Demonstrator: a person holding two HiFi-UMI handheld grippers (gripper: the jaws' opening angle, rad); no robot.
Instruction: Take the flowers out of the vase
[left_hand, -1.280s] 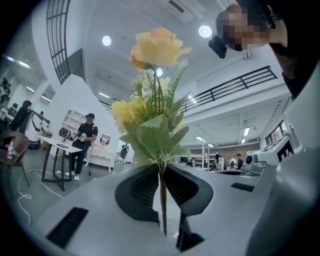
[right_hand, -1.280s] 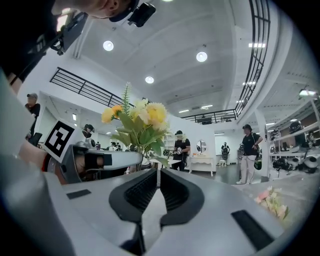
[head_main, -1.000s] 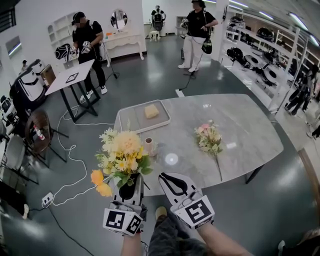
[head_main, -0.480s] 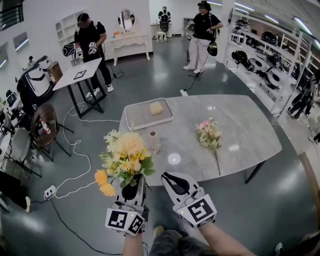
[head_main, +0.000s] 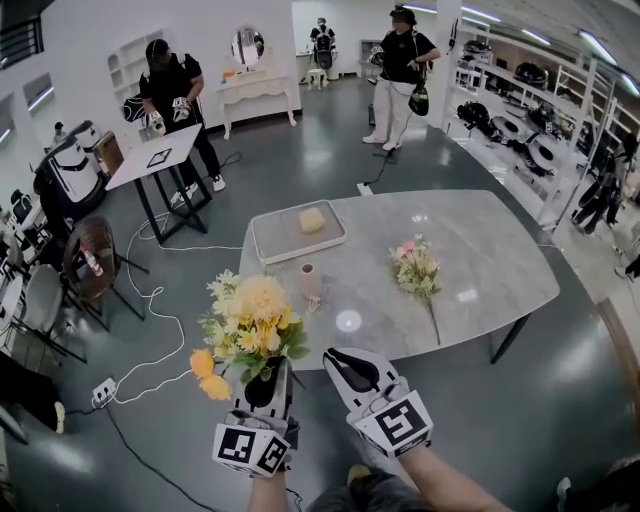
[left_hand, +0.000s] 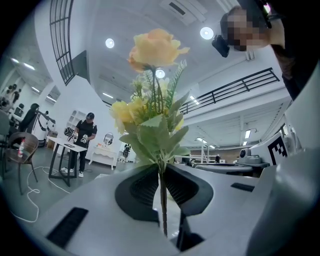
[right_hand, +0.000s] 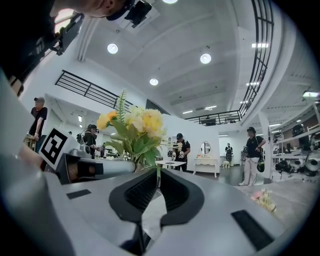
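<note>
One bouquet (head_main: 250, 320) — stem ends (left_hand: 163, 220) inside left claw (head_main: 268, 372)

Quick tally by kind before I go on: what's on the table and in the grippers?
Flower bunches: 2 (held bunch in left gripper; loose bunch on table)
Vase: 1
Tray: 1
Yellow block: 1
Total: 5

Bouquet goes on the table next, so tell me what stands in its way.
Nothing visible. The left gripper holds the bouquet just short of the table; the near tabletop beside the vase is bare.
</note>
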